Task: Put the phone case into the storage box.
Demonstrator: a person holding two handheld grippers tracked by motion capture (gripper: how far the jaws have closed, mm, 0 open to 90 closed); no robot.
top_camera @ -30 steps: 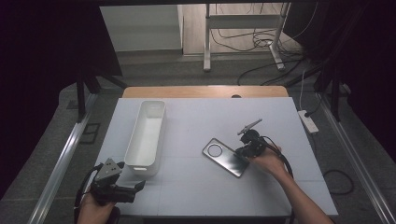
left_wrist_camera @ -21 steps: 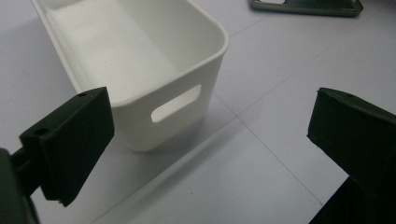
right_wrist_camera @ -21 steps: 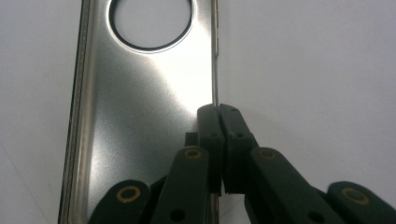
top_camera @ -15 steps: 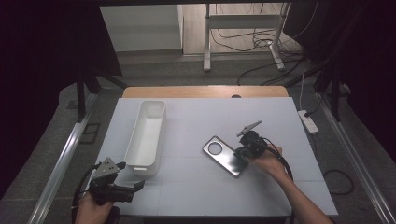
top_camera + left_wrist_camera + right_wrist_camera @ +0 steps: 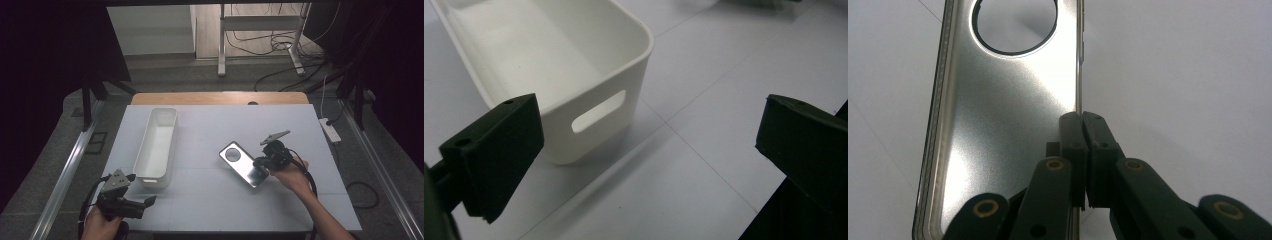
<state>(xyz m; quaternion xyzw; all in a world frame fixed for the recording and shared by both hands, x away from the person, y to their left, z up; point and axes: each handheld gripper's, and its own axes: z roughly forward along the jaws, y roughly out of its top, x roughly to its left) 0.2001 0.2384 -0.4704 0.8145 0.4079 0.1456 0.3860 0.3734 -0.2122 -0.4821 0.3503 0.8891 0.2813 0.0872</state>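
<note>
On the table, right gripper (image 5: 1082, 125) pinches the phone case (image 5: 243, 163) edge; left gripper (image 5: 649, 150) gapes wide

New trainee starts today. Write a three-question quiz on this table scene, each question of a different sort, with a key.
1. True or false: the white bin holds the silver phone case.
2. Multiple choice: the right gripper has its jaws
A. wide open over the bin
B. shut on the phone case's edge
C. shut on a cable
3. Fill in: the left gripper has its jaws ____, with nothing between them.

Key
1. False: the bin is empty, and the case is to its right, with one end lifted by the right gripper.
2. B
3. open
</note>
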